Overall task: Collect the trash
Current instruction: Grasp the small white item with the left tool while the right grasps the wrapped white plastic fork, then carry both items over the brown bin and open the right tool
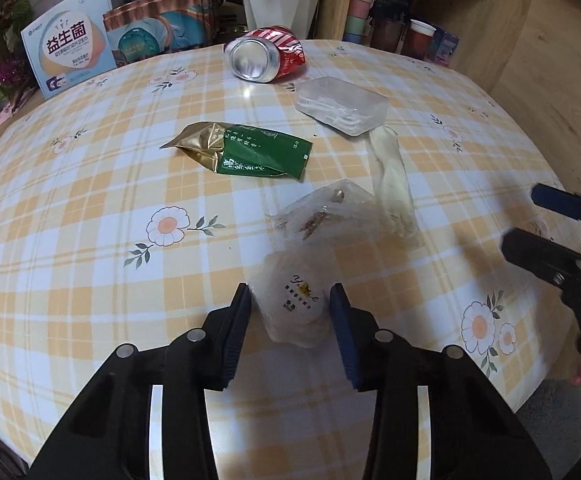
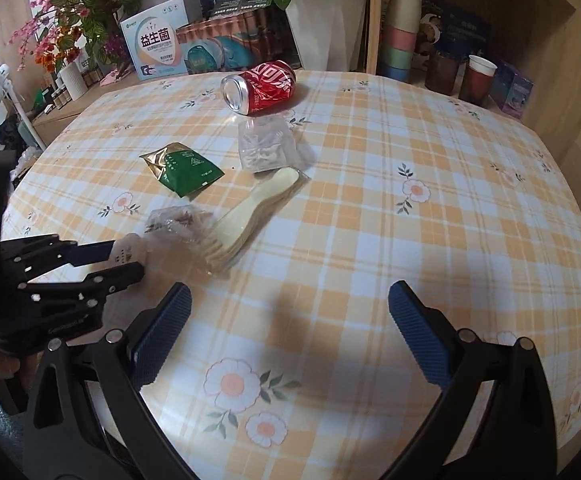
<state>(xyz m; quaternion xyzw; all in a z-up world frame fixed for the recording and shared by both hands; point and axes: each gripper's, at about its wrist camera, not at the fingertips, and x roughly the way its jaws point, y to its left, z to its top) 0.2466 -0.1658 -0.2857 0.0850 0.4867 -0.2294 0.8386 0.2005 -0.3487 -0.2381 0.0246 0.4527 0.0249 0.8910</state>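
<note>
Both pads of the left hand-held gripper (image 1: 289, 300) flank a thin wrapper (image 1: 290, 304), unclamped; it may slip. Right hand-held gripper (image 2: 290, 304) spread, empty.

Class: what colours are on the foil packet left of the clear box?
Green and gold foil packet, clearest in the left wrist view.
</note>
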